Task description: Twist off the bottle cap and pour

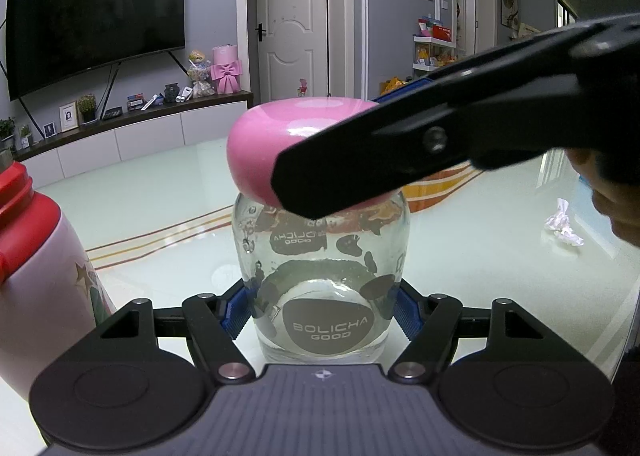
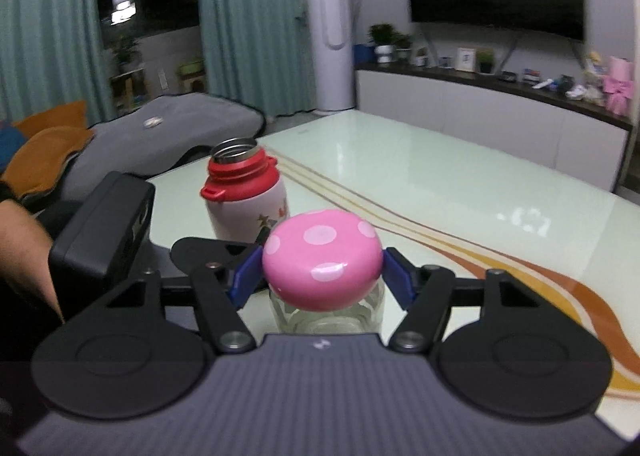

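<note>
We hold the glass bottle (image 1: 320, 276) in the left gripper (image 1: 322, 310), the right gripper (image 2: 320, 276) clamping its pink cap (image 2: 320, 260); unscrewing comes next, needing a steady twist.

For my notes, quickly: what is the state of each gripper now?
Left gripper: closed on the glass bottle.
Right gripper: closed on the pink cap.

cap (image 2: 320, 265) on jar (image 1: 320, 280), flask (image 2: 245, 196) behind
</note>
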`<action>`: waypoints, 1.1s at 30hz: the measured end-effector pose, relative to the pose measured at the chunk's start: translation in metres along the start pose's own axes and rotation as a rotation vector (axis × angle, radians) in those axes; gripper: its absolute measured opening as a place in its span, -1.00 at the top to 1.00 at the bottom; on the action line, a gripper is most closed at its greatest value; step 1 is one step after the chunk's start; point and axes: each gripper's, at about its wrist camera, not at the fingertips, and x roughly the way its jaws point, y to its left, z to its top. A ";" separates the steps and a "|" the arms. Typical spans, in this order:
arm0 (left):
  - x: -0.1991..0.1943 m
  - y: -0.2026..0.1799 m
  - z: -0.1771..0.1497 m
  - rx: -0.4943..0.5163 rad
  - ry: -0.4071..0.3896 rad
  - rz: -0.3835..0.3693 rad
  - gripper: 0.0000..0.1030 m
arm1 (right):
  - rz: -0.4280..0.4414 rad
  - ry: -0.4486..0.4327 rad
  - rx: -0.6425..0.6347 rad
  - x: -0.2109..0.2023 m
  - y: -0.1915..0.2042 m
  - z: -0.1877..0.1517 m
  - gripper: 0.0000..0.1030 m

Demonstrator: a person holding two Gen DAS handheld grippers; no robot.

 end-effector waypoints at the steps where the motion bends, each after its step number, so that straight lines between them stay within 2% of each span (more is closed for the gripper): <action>1: 0.000 0.000 0.000 0.000 0.000 0.000 -0.42 | 0.017 0.004 -0.013 0.000 -0.002 0.001 -0.26; 14: 0.001 0.004 0.000 -0.007 0.008 -0.010 -0.42 | 0.306 0.048 -0.187 0.009 -0.038 0.013 -0.26; 21: 0.001 0.002 -0.001 -0.003 0.008 -0.008 -0.42 | 0.404 0.046 -0.239 0.008 -0.050 0.015 -0.33; 23: 0.001 0.001 -0.002 -0.001 0.007 -0.007 -0.42 | 0.393 0.032 -0.198 0.006 -0.052 0.015 -0.84; 24: 0.001 0.001 -0.002 -0.001 0.008 -0.007 -0.42 | 0.385 0.026 -0.192 0.005 -0.053 0.015 -0.94; 28: 0.001 0.009 -0.002 -0.007 0.007 -0.009 -0.42 | 0.345 -0.019 -0.140 -0.007 -0.049 0.014 -1.00; 32: 0.001 0.009 0.002 -0.011 0.009 -0.007 -0.42 | 0.212 -0.090 -0.039 -0.023 -0.030 0.013 -1.00; 33: 0.001 0.009 0.002 -0.010 0.008 -0.006 -0.42 | 0.143 -0.112 0.021 -0.026 -0.023 0.014 -1.00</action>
